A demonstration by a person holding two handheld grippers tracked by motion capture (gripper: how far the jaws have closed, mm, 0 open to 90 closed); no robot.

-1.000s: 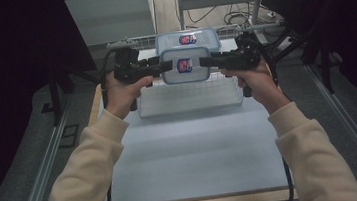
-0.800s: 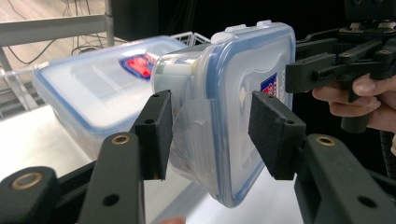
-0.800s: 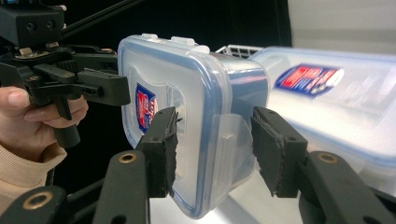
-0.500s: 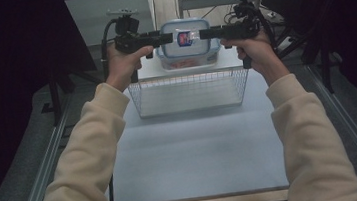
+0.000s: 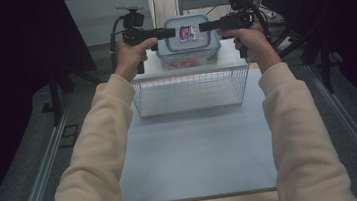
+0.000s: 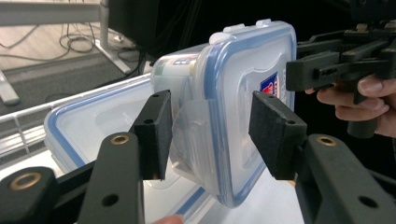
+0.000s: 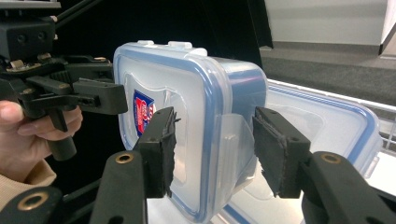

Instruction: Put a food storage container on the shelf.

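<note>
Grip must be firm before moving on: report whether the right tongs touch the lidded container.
Touching. The right gripper view shows the right tongs clamping the lidded container, pads pressed on both sides.

The box [image 5: 188,41] is showing clear, glossy plastic walls and a smooth see-through lid [image 6: 243,93] with a blue rim and a shiny printed sticker [image 7: 144,111]. A second lid [image 7: 327,126] of the same clear plastic with a blue rim is lying behind it. The left gripper [image 6: 208,135] and the right gripper [image 7: 212,149] are looking like matt black plastic, with brass-coloured metal inserts; the pads [image 7: 275,149] are looking like dull black foam, rough and frayed at the edges. The basket [image 5: 190,91] is showing thin, pale wire. The bench [image 5: 197,154] is wearing a smooth, matt, pale top with a wood-coloured front edge. The sleeves [image 5: 96,154] are looking like soft, matt, cream cloth.
</note>
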